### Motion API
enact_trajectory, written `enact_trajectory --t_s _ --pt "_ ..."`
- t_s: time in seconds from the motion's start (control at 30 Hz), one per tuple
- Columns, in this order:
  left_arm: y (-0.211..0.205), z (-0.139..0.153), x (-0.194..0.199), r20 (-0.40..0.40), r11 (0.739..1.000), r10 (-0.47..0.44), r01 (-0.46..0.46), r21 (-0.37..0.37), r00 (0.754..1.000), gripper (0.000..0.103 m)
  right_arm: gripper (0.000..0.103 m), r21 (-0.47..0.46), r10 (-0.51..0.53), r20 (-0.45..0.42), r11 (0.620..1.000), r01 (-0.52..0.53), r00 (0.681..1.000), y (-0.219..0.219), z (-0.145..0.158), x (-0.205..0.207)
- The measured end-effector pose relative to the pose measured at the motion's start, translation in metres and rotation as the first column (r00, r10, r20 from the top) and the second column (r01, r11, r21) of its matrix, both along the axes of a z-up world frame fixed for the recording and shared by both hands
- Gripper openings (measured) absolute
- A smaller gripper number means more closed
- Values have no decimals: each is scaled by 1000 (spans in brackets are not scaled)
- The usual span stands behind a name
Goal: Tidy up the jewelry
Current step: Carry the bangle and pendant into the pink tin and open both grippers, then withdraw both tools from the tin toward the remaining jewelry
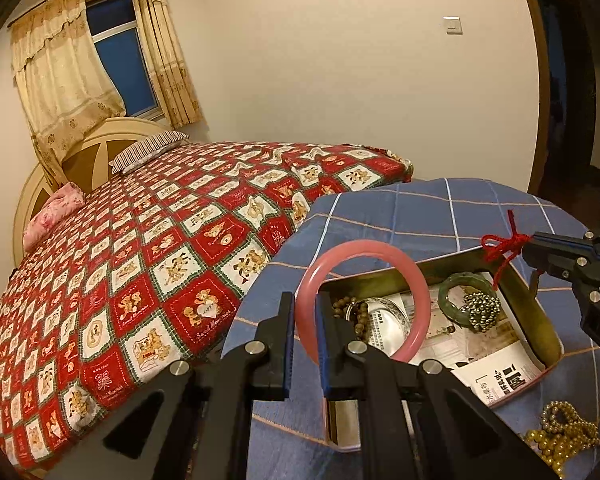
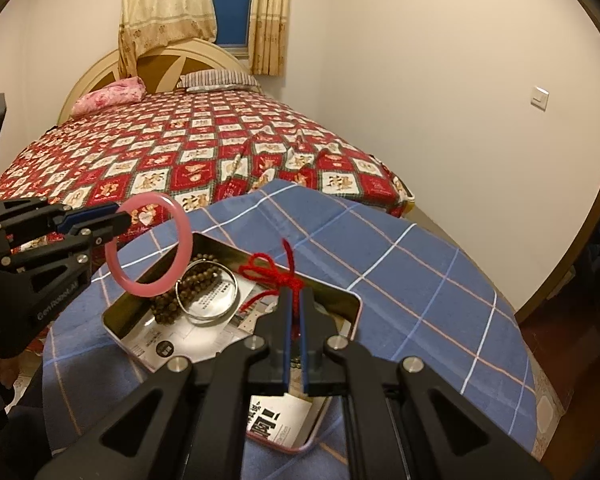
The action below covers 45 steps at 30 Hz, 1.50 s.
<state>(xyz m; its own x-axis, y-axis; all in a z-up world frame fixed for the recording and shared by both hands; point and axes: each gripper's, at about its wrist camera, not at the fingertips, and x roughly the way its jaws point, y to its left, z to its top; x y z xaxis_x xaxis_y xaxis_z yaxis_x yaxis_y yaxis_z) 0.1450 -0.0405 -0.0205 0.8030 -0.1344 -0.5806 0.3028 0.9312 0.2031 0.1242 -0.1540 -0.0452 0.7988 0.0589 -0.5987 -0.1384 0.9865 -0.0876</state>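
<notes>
My left gripper (image 1: 305, 300) is shut on a pink bangle (image 1: 416, 280), held upright above the near left corner of an open metal tin (image 1: 540, 320). It also shows in the right wrist view (image 2: 123, 218) with the bangle (image 2: 182, 236). My right gripper (image 2: 297, 296) is shut on a red knotted cord (image 2: 266, 270), held above the tin (image 2: 352, 308); the cord shows in the left wrist view (image 1: 500, 246). The tin holds a green bangle (image 1: 450, 286), a silver bangle (image 2: 208, 294), brown bead strands (image 2: 168, 304) and a metallic bead cluster (image 1: 480, 308).
The tin sits on a round table with a blue checked cloth (image 2: 420, 272). Gold bead strands (image 1: 560, 436) lie on the cloth beside the tin. A printed leaflet (image 1: 496, 376) sticks out of the tin. A bed with a red patterned cover (image 1: 140, 260) stands behind the table.
</notes>
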Motion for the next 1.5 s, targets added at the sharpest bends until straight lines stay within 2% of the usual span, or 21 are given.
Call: enact_trajectory --t_s 0.8,0.87,0.9,0.93,0.97,1.0,1.07,1.5 --pt "-13 -32 21 -69 998 9 -5 56 998 12 5 -19 1 -76 1000 -3 997 5 -30 25" --pt "-12 -32 21 -72 998 18 -14 58 997 17 12 -20 -8 -77 1000 7 997 3 -31 24" --pt "-12 -31 19 -67 998 17 -13 56 998 30 16 -20 -11 -77 1000 10 997 2 -31 24" --pt "-12 -30 18 -59 998 19 -16 56 998 54 19 -15 -12 -79 1000 11 997 1 -32 24" --pt "-12 -28 15 -40 998 26 -24 57 999 67 28 -12 -15 -79 1000 14 997 0 -31 23" --pt "-11 -25 12 -15 998 33 -32 54 999 82 41 -13 -20 -78 1000 19 997 -2 -31 23" --pt "-9 -19 6 8 999 19 -20 35 1000 82 51 -6 -30 -64 1000 29 998 -5 -28 20" --pt "-6 -17 -19 4 998 18 -18 58 1000 82 52 3 -77 -65 997 78 995 -18 -23 4"
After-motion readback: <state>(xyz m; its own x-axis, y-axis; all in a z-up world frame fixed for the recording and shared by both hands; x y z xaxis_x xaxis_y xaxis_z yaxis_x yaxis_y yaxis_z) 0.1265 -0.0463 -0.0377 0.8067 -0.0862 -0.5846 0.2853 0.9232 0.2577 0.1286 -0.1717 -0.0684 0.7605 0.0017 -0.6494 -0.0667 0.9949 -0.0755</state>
